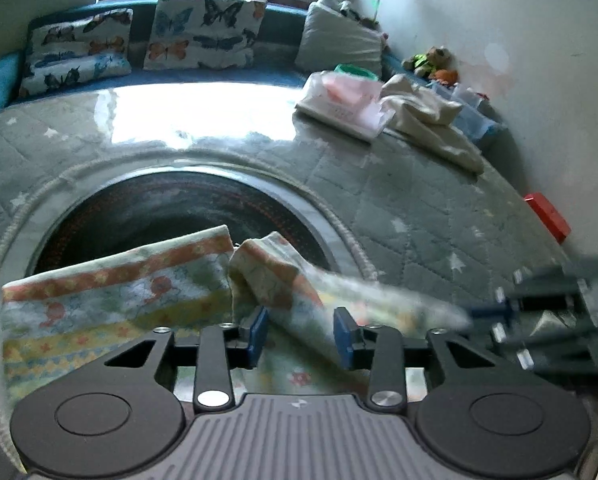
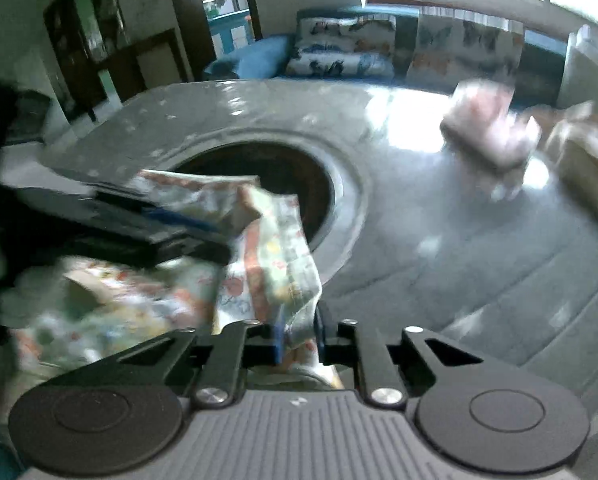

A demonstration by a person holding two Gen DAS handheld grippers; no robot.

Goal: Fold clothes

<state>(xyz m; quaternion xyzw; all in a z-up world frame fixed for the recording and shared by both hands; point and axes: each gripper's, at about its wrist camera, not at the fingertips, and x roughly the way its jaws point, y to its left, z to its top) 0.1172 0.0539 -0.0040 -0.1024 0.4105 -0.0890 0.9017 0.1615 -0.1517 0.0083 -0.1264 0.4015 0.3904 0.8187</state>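
Item, quilted bed: I am working the patterned garment over its round dark inset, part draped, part lifted. Item, right gripper: jaws pinching a bunched edge; a thin hold may be slipping out. Item, left gripper: jaws half-open around a fold, not pressing, risking a dropped crease.

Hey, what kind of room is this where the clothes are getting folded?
Most likely a home living room or bedroom. A blue sofa with butterfly cushions lines the far wall under a window, a quilted star-print cover spreads over the work surface, and a teddy bear sits by the wall.
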